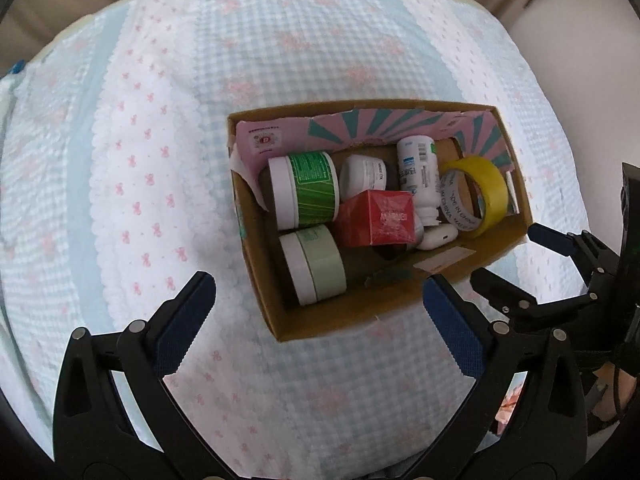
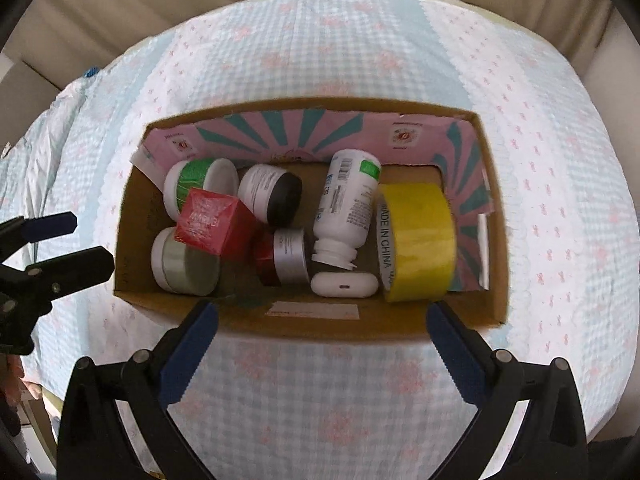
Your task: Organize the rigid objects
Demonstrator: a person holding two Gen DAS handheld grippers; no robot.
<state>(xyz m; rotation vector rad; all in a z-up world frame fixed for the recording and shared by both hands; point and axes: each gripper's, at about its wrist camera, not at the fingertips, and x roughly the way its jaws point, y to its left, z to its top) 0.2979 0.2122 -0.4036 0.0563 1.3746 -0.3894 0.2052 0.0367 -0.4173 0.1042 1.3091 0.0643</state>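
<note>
While both grippers hang above the bed, the left gripper (image 1: pixel 320 304) and the right gripper (image 2: pixel 322 326) each show their fingers spread wide with nothing between them. The box (image 2: pixel 494 216) sits on the quilt (image 2: pixel 320 392), and all the rigid objects lie inside it: a yellow tape roll (image 2: pixel 420 236) on edge against the right end, a white bottle (image 2: pixel 350 208) tipped neck-down beside it, a small white case (image 2: pixel 344 284) near the front wall, a red carton (image 2: pixel 216 224) propped on a pale jar (image 2: pixel 184 264), a green-labelled tub (image 2: pixel 192 180) behind, and a black-lidded jar (image 2: pixel 272 194) in the middle. These look light and stiff; the plastic jars are probably smooth and may slip, so their round sides want a square pinch across the body. The carton offers flat faces. The tape is best taken across its width.
</note>
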